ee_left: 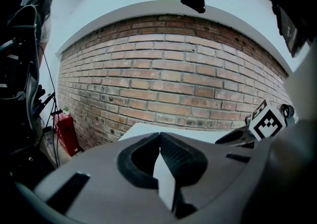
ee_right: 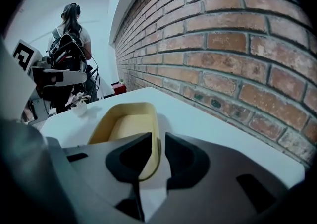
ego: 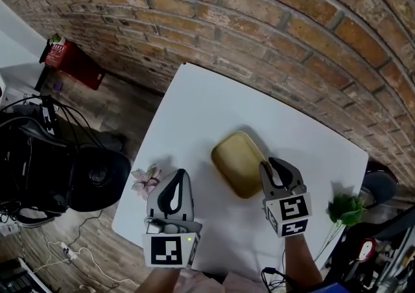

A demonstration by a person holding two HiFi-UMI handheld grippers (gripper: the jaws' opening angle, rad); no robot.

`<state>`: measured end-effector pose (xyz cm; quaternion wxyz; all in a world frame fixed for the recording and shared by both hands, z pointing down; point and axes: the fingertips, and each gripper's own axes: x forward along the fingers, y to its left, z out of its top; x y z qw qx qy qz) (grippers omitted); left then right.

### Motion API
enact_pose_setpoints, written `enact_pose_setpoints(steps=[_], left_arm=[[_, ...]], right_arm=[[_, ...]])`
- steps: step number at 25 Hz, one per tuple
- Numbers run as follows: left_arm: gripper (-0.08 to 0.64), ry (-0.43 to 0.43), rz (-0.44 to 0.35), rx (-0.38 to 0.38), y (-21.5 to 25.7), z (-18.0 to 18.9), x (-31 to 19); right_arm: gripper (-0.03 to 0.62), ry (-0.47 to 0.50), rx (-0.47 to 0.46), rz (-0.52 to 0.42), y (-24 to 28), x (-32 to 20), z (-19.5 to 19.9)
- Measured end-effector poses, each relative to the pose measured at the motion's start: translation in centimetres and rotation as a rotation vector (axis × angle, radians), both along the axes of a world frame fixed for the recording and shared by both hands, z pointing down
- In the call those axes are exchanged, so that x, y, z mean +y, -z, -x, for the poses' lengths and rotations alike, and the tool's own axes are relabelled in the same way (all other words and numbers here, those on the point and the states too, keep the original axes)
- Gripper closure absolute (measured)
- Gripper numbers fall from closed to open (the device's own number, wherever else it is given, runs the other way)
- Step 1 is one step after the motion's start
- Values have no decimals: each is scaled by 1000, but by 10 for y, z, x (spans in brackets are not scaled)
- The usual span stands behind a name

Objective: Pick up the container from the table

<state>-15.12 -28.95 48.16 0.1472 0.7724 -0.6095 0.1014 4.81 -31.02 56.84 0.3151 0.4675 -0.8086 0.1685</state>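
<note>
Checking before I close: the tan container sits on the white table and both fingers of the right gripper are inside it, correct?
Not quite. On the right gripper, only one of the fingers is inside the tan container; the other is outside, so they straddle its side wall, as the right gripper view shows. The container does sit on the white table.

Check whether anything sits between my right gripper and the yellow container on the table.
Nothing visible does. The right gripper is at the container, its jaws apart on either side of the near wall. The small flower and the green sprig lie well off to the sides.
</note>
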Motion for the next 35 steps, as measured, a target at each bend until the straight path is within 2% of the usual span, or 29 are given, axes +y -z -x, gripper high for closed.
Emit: enact_pose_setpoints(steps=[4,8,20,25,32,35], left_arm=[[551,18,-3,35,3,-2,-3],[551,5,-5,13,1,0,-5],[551,19,-12,36,5,1,-8],[551,-14,5,-15,2,1,-3],[551,-10,-12,-10,8,0,-1],[551,-14,36,-18,5,-1,3]], right_arm=[[508,-3,5,10,-4,1,-1],[515,-5,11,18,-7,1,-2],[555,-15,22,39,-14,3,-2],[558,-17,21,40,-13,4,-1],[565,-17,18,35,-8,6,-1],[568,-21,11,23,-3,4,0]])
